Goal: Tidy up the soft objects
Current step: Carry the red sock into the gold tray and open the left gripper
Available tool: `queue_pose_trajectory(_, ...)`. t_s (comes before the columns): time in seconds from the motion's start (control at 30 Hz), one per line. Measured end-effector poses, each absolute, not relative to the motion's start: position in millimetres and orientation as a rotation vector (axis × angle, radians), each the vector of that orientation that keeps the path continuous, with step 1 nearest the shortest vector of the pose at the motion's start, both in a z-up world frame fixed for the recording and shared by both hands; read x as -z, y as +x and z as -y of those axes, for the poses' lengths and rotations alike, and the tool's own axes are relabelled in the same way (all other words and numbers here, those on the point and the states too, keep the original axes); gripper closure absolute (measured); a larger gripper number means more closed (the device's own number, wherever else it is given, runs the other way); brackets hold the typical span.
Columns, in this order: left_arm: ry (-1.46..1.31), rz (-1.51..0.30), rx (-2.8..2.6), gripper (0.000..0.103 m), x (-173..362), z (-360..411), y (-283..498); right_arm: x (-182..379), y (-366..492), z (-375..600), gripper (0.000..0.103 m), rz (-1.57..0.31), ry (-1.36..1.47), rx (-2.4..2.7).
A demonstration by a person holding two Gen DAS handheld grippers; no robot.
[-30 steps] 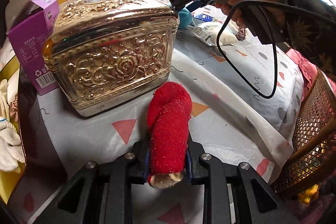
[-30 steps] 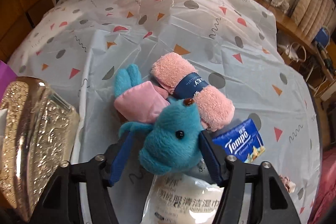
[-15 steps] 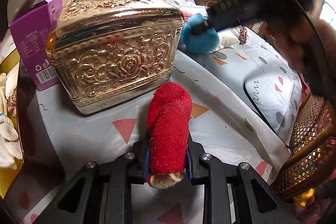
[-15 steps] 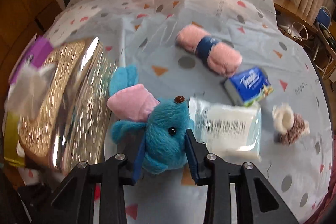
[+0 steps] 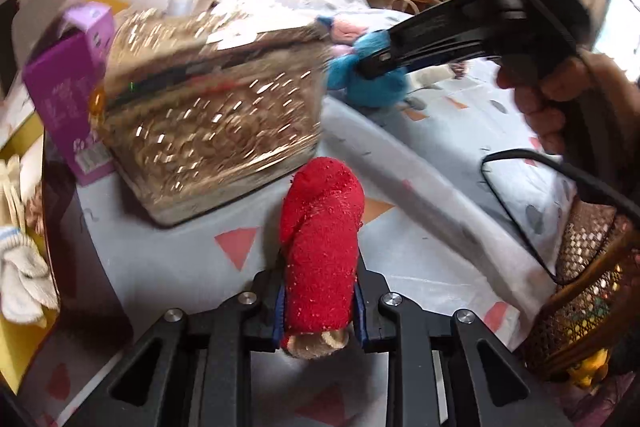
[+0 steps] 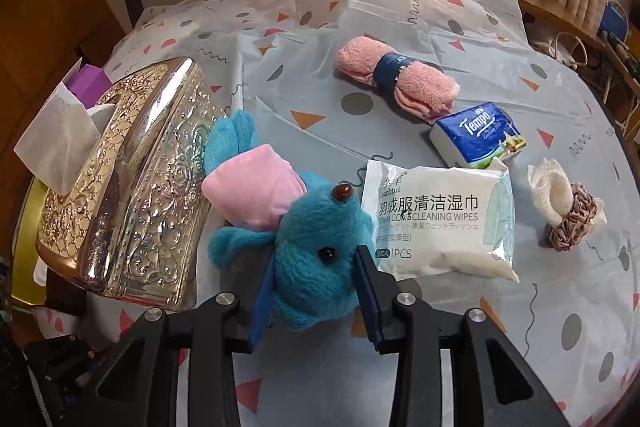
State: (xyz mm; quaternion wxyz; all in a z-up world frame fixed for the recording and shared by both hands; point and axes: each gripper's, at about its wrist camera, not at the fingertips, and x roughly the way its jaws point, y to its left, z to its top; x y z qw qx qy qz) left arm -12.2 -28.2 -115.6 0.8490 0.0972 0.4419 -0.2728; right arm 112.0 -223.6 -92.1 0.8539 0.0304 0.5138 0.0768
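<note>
My left gripper (image 5: pixel 319 301) is shut on a red rolled sock (image 5: pixel 322 247), held just above the patterned tablecloth in front of the gold tissue box (image 5: pixel 208 115). My right gripper (image 6: pixel 316 287) is shut on a blue plush toy with pink ears (image 6: pixel 304 239), held above the table beside the gold tissue box (image 6: pixel 132 183). In the left wrist view the right gripper (image 5: pixel 384 57) and the plush (image 5: pixel 368 83) hang past the box's right end. A pink rolled towel with a blue band (image 6: pixel 396 79) lies farther back on the table.
A wipes pack (image 6: pixel 436 223), a blue Tempo tissue pack (image 6: pixel 478 135) and scrunchies (image 6: pixel 564 207) lie right of the plush. A purple carton (image 5: pixel 64 95) stands left of the box. A wicker basket (image 5: pixel 580 287) sits at the right edge. White gloves (image 5: pixel 20 271) lie at the left.
My right gripper closed on the blue plush, lifted it and carried it toward the near side of the table, by the gold box. My left gripper kept holding the red sock and shifted slightly.
</note>
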Motion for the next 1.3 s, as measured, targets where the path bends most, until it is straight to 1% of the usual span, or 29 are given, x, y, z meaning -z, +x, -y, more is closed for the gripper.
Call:
queue_pose_trajectory(0.17,0.190,-0.850,0.621,0.078,82,32,-16,90,112,232,0.066,-1.072,0.085,-0.131)
queue_pose_trajectory(0.33,0.130,-0.776,0.663,0.077,35,46,4,90,113,230,0.066,-1.071,0.054,-0.122)
queue_pose_trajectory(0.57,0.082,-0.710,0.612,0.077,-27,66,75,91,111,227,0.065,-1.074,0.029,-0.123)
queue_pose_trajectory(0.7,-0.017,-0.710,0.456,0.077,-48,27,120,91,111,227,0.065,-1.072,0.023,-0.123)
queue_pose_trajectory(0.8,-0.081,-0.712,0.312,0.077,-50,-24,142,92,111,225,0.065,-1.068,0.006,-0.122)
queue_pose_trajectory(0.97,-0.127,-0.718,0.139,0.077,-34,-108,130,92,110,219,0.065,-1.059,-0.042,-0.118)
queue_pose_trajectory(1.13,-0.195,-0.755,0.005,0.077,-2,-185,107,93,109,215,0.065,-1.052,-0.067,-0.114)
queue_pose_trajectory(1.3,-0.252,-0.824,-0.089,0.077,35,-231,94,93,109,214,0.066,-1.049,-0.075,-0.110)
